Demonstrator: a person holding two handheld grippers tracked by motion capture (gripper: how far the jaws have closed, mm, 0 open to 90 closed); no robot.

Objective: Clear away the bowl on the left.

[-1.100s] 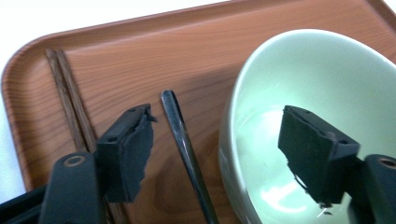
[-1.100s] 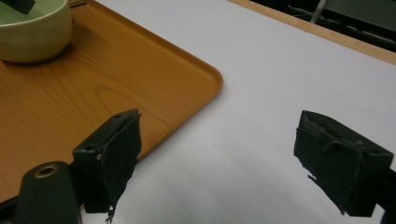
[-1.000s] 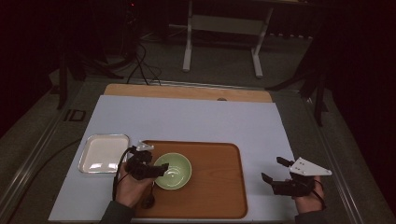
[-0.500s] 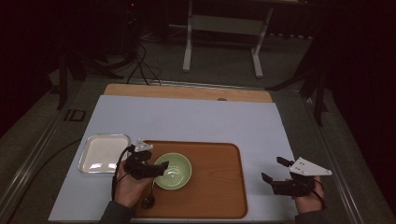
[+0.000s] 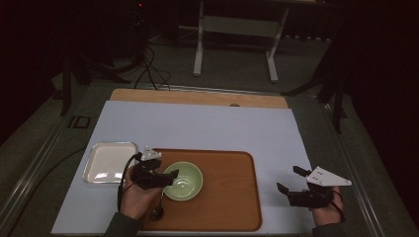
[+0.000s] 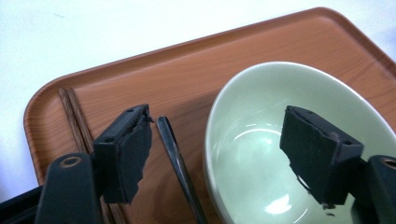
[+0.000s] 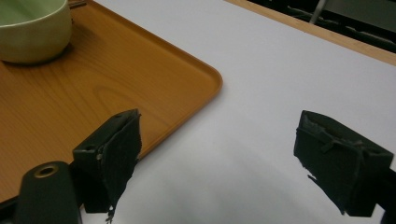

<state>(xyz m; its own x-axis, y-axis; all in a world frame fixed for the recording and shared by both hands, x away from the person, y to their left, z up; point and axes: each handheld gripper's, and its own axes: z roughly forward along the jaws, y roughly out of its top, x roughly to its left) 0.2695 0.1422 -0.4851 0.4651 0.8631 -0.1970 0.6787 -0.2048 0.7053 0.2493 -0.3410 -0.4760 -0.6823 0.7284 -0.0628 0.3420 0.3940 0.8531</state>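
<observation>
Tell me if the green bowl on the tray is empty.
Empty: the green bowl shows a bare glazed inside, upright on the wooden tray.

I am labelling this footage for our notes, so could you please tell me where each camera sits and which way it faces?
High view: fixed above the person's side, looking forward and down on the white-covered table; both forearms enter from below.
Left gripper view: rides the left claw, looking down on the pale green ceramic bowl, whose rim its open jaws straddle.
Right gripper view: rides the right claw, looking across the table; its open jaws hold nothing.
Shared: all three show the bowl on the brown wooden tray.
</observation>
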